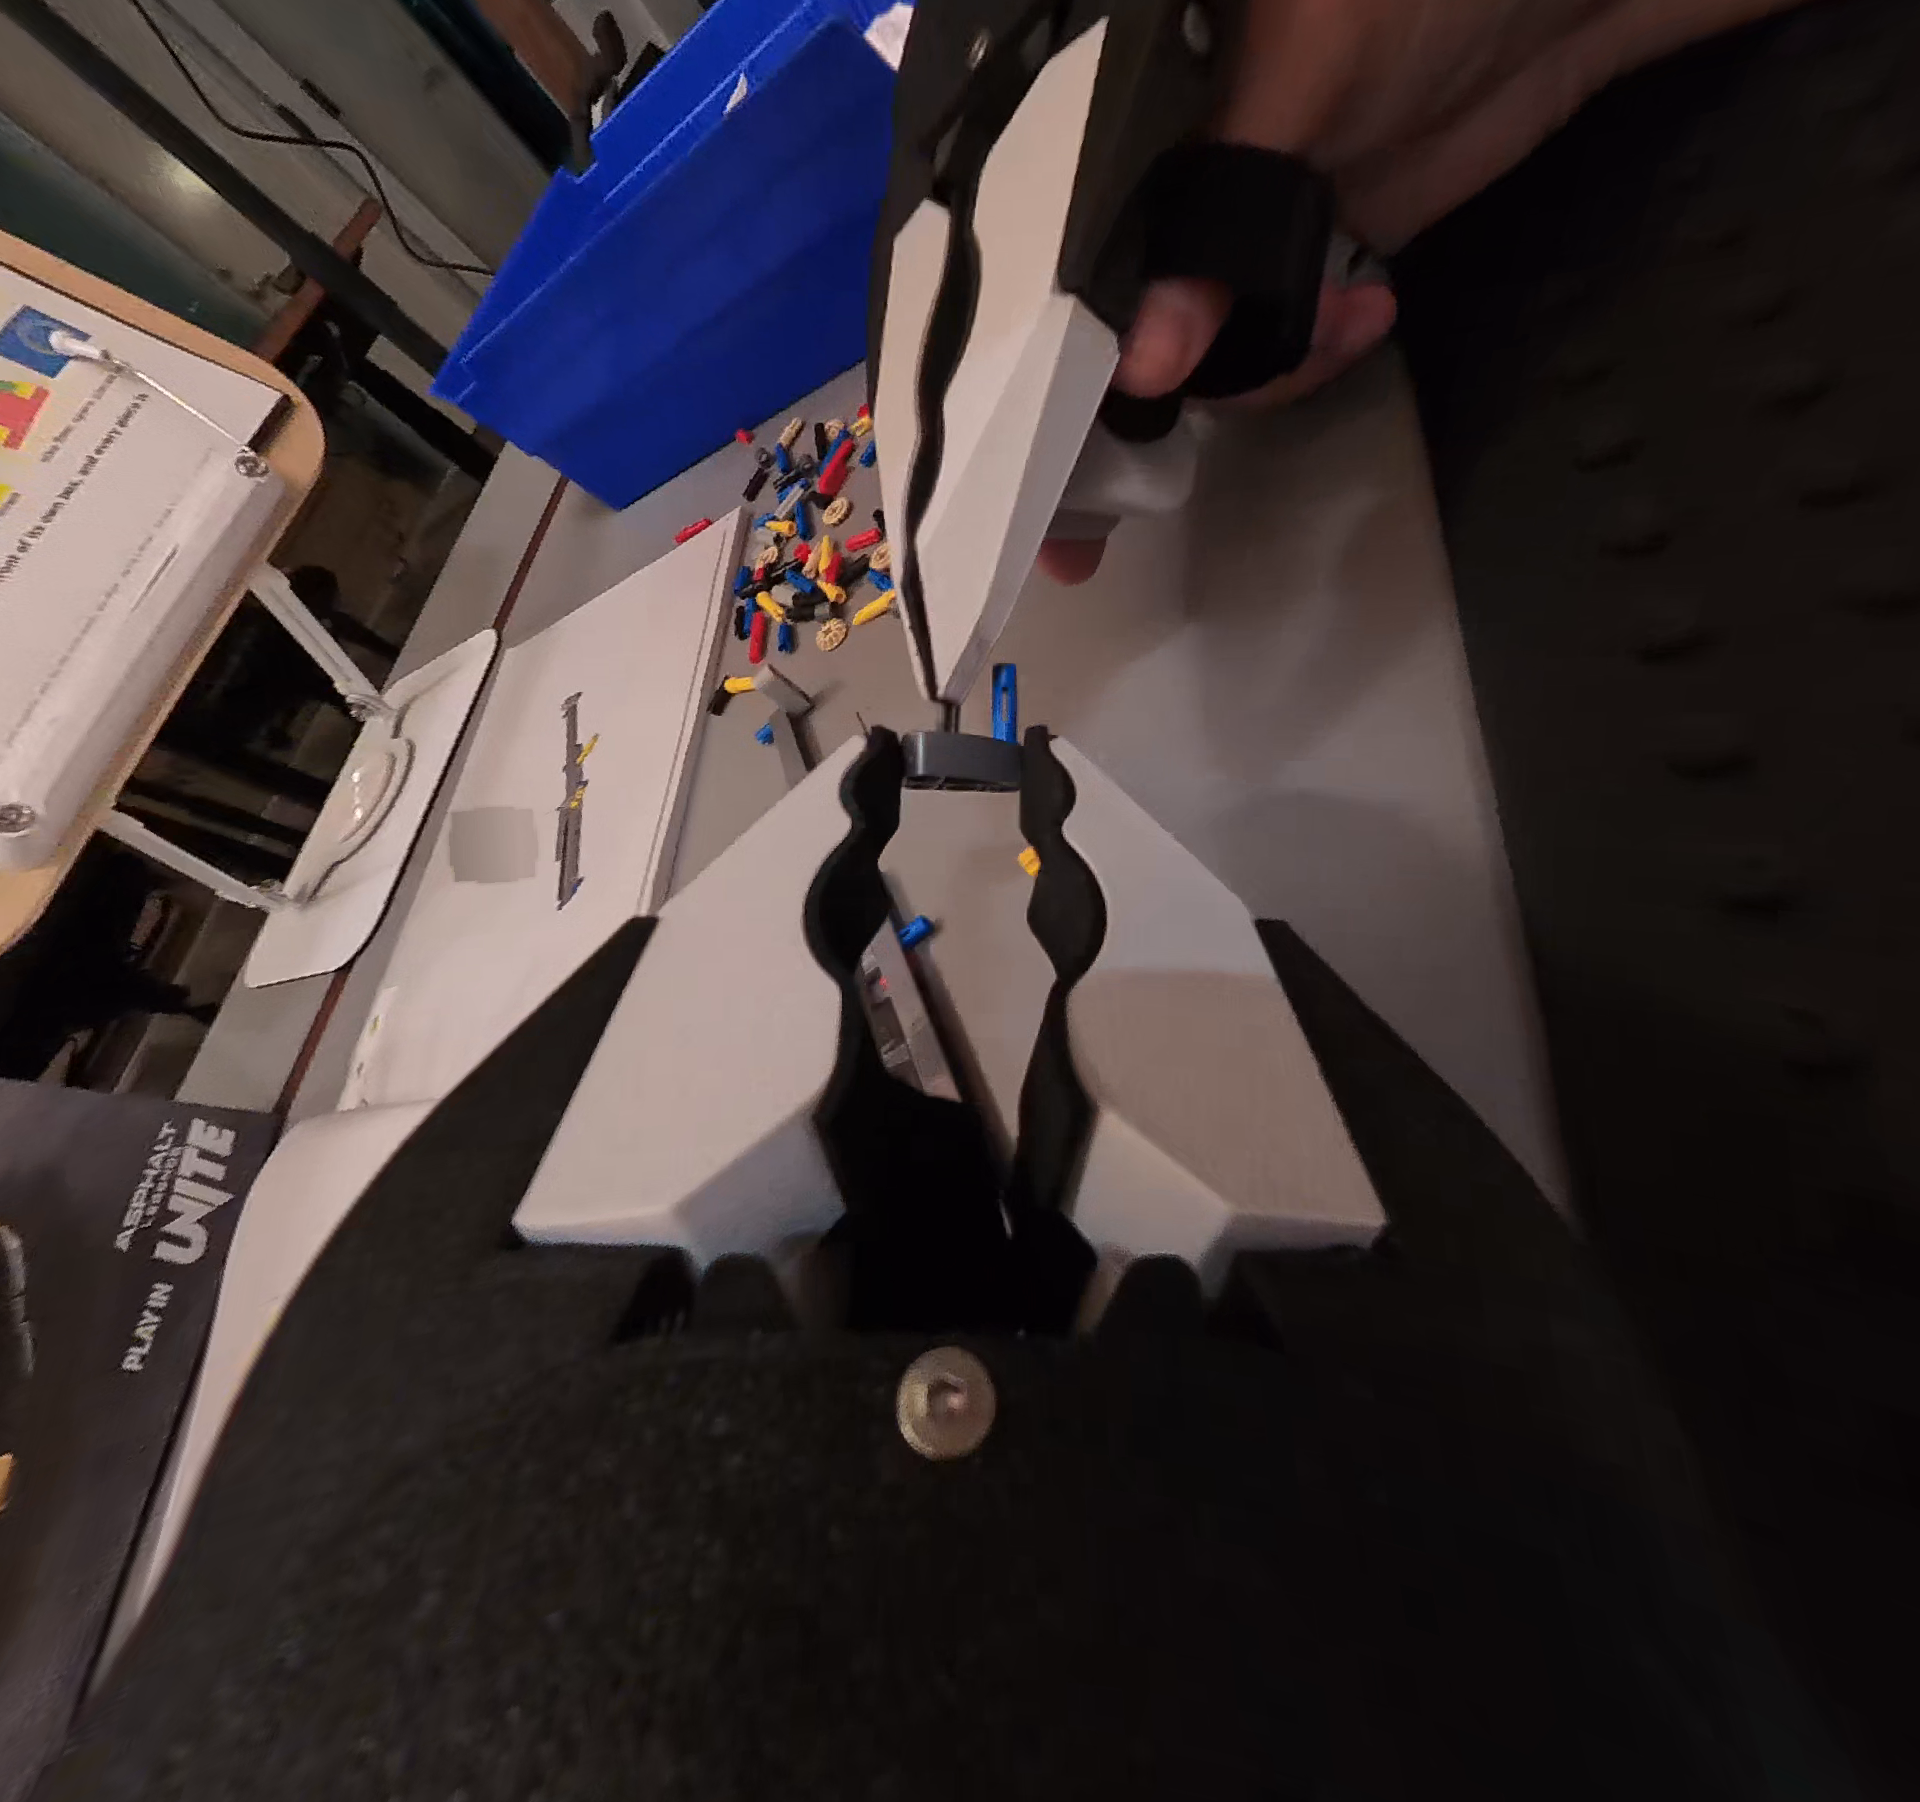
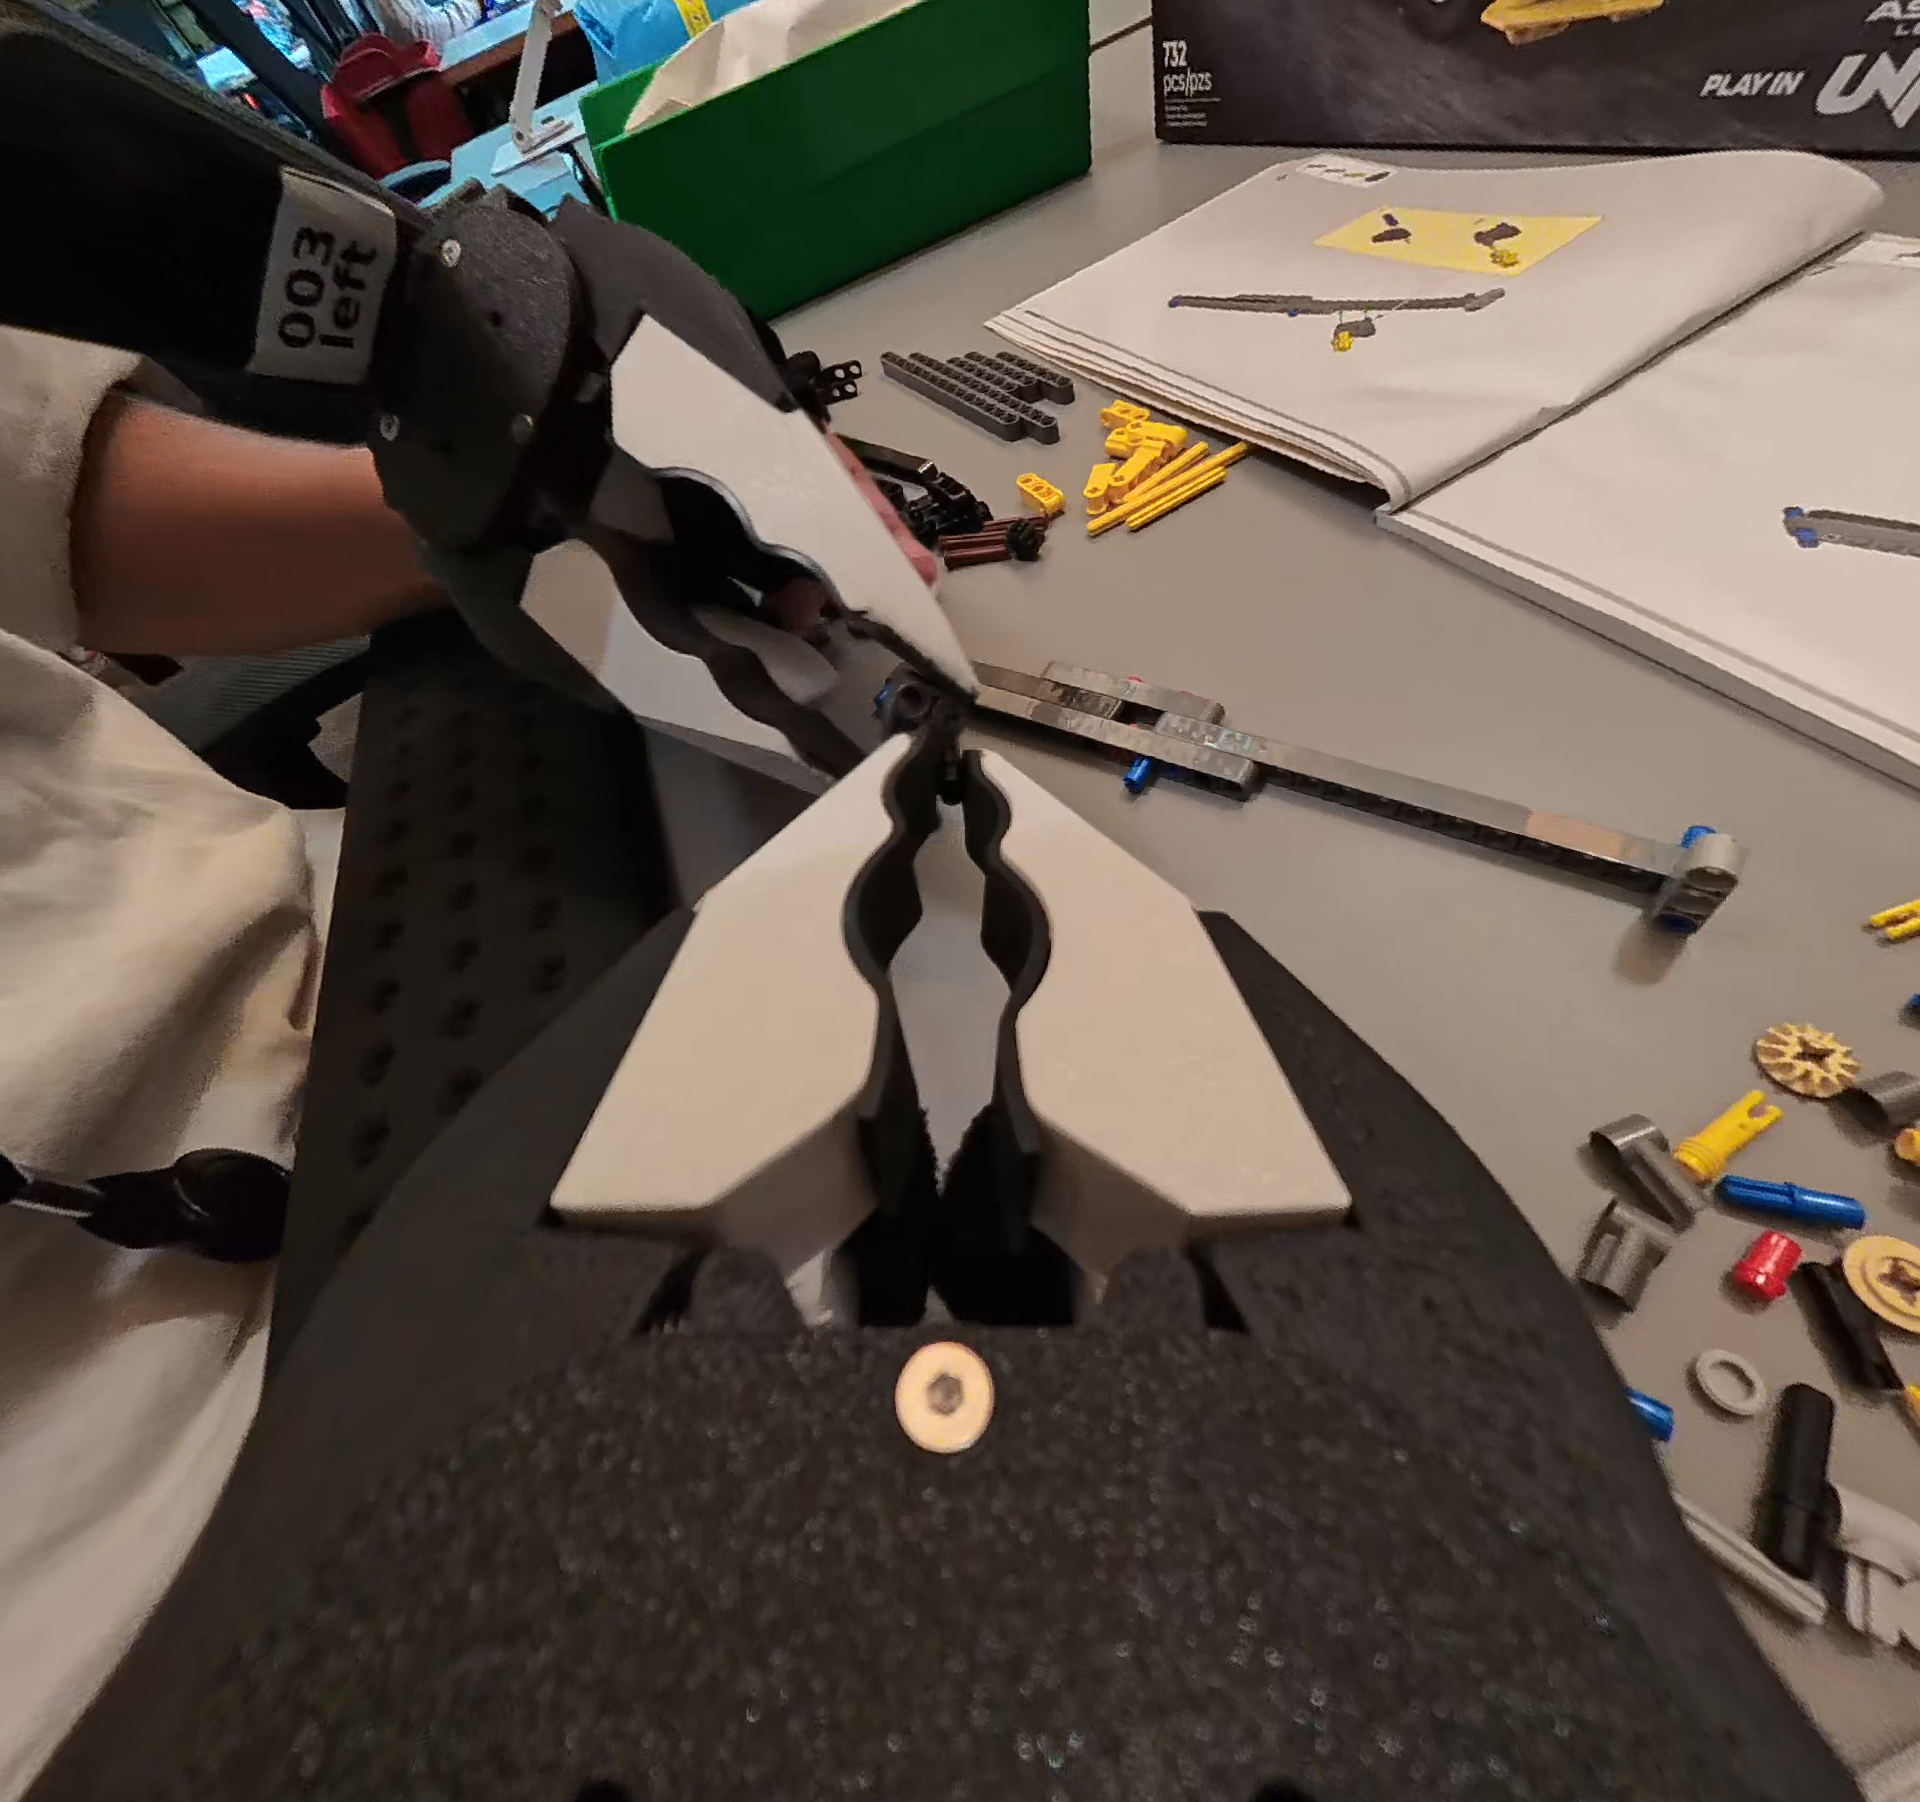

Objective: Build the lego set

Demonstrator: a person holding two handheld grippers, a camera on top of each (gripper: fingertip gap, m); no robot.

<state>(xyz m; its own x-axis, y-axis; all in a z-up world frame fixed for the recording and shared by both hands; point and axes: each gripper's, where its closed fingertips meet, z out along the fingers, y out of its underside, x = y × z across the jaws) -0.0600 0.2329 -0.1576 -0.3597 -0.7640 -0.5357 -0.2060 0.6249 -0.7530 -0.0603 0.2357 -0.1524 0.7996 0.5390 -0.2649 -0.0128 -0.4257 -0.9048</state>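
Note:
A long grey beam assembly (image 2: 1403,802) with blue pins lies on the grey table (image 2: 1351,1025). My left gripper (image 1: 958,744) is shut on its near end, a dark grey piece (image 1: 961,763) with a blue pin (image 1: 1004,703) standing beside it. The left gripper (image 2: 951,687) comes in from the left in the right wrist view. My right gripper (image 2: 940,765) is shut on a small black pin (image 2: 949,784), and its tips meet that held end. In the left wrist view the right gripper (image 1: 940,692) points down from above, with the pin (image 1: 948,715) just above the dark grey piece.
An open instruction booklet (image 2: 1455,329) and the set's box (image 2: 1538,7) lie at the back right. A green bin (image 2: 852,121), dark grey beams (image 2: 977,386) and yellow parts (image 2: 1143,464) sit behind. Loose pins and gears (image 2: 1766,1212) lie at right. A blue bin (image 1: 686,298) stands beyond a parts pile (image 1: 810,547).

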